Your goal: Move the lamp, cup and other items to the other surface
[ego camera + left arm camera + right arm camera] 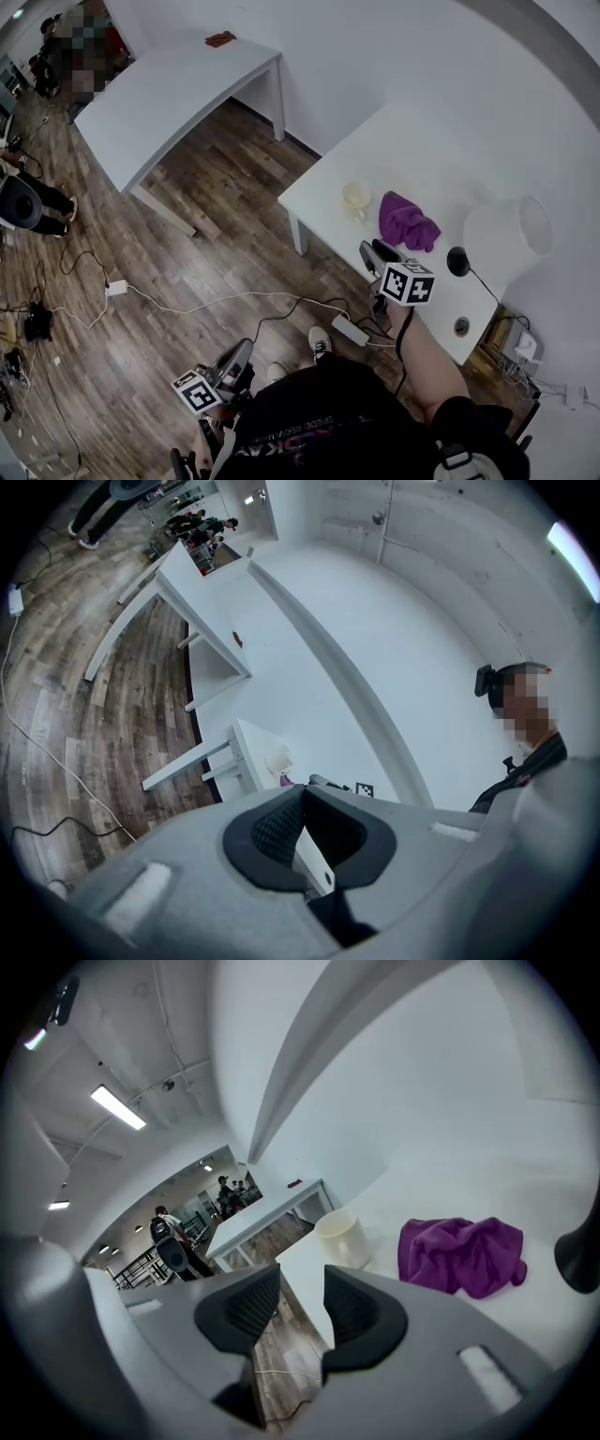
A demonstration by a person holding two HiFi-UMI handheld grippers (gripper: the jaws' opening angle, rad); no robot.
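The far bench (pixel 178 94), well apart across the floor, looks like the destination; it carries only a small reddish item (pixel 220 38). On the near bench (pixel 412 141), the lamp (pixel 506 234) sits at the right end. The purple cloth (pixel 408 221) lies mid-bench, and the cup (pixel 356 198) stands upright just beside it. The right claw (pixel 300 1288) hovers at the bench's edge, jaws apart and empty, aimed roughly at the cup. It should square up on the cup's wall and close gently below the rim. The left claw (pixel 300 794) hangs low, jaws together, holding nothing.

Head camera looks steeply down; all views share the table (pixel 319 202).
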